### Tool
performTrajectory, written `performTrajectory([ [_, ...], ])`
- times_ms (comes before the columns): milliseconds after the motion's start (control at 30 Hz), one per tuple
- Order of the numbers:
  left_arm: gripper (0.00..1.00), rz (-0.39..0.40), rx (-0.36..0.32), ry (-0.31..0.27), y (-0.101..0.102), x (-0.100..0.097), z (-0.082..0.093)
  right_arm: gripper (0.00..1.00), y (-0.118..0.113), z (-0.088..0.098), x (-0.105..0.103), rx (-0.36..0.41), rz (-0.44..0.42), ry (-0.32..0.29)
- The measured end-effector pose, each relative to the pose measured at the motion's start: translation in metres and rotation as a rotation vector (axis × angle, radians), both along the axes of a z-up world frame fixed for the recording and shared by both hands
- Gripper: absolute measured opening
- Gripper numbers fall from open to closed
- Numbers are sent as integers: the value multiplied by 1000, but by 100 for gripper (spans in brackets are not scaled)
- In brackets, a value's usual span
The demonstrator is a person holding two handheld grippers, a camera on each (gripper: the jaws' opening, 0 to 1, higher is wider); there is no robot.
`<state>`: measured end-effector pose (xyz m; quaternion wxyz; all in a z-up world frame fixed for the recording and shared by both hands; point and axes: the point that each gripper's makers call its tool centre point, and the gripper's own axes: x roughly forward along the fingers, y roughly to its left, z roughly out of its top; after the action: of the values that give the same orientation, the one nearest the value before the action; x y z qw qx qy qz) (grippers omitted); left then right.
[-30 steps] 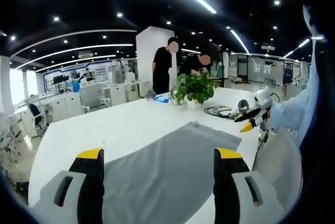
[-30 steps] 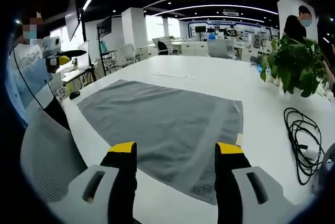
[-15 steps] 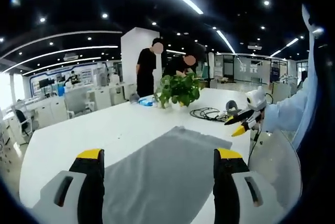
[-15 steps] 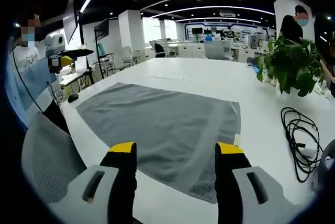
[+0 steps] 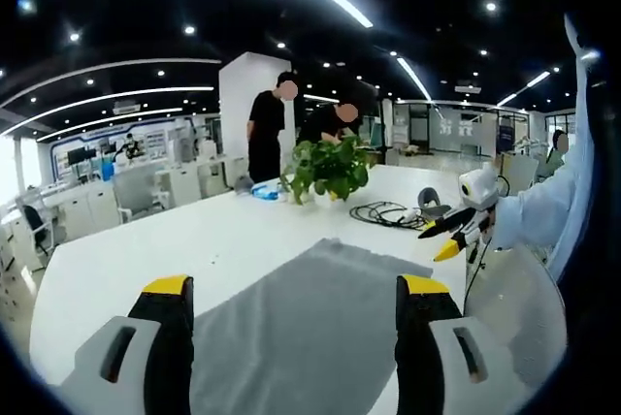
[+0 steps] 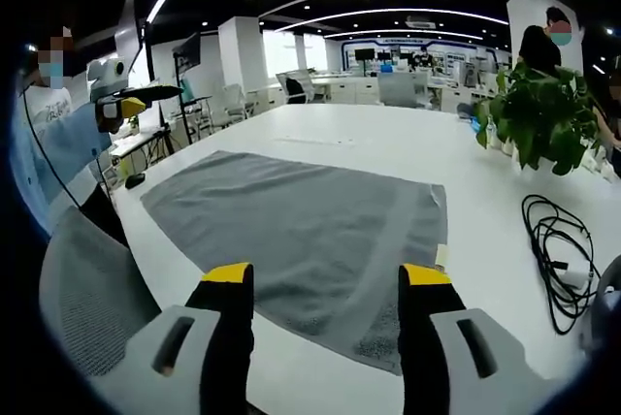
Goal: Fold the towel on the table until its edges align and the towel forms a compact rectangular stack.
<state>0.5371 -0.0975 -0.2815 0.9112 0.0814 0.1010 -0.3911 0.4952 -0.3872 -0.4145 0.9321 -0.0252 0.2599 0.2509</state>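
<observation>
Grey towel flat on white table, near edge hidden behind both claws, left claw and right claw released

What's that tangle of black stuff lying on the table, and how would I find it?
Start at the big white table and find the grey towel spread flat on it. Past the towel's far edge, near the leafy green plant, lies a loose coil of black cable. It is the one thin, dark, looped thing on the white top.

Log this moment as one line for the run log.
phase: before first fold | towel: flat, unfolded on table | left hand-held gripper: open, above towel | right hand-held gripper: open, above towel's near edge
</observation>
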Motion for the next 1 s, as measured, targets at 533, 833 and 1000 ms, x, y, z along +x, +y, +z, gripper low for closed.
performTrajectory([
  [533, 86, -84, 7, 10, -53, 35, -19, 59, -3, -7, -2, 12, -30, 20],
  [833, 86, -139, 21, 20, -78, 56, -23, 58, -7, -13, -4, 17, -54, 36],
  [1000, 86, -165, 27, 18, -94, 65, -25, 58, -8, -14, -4, 19, -65, 42],
])
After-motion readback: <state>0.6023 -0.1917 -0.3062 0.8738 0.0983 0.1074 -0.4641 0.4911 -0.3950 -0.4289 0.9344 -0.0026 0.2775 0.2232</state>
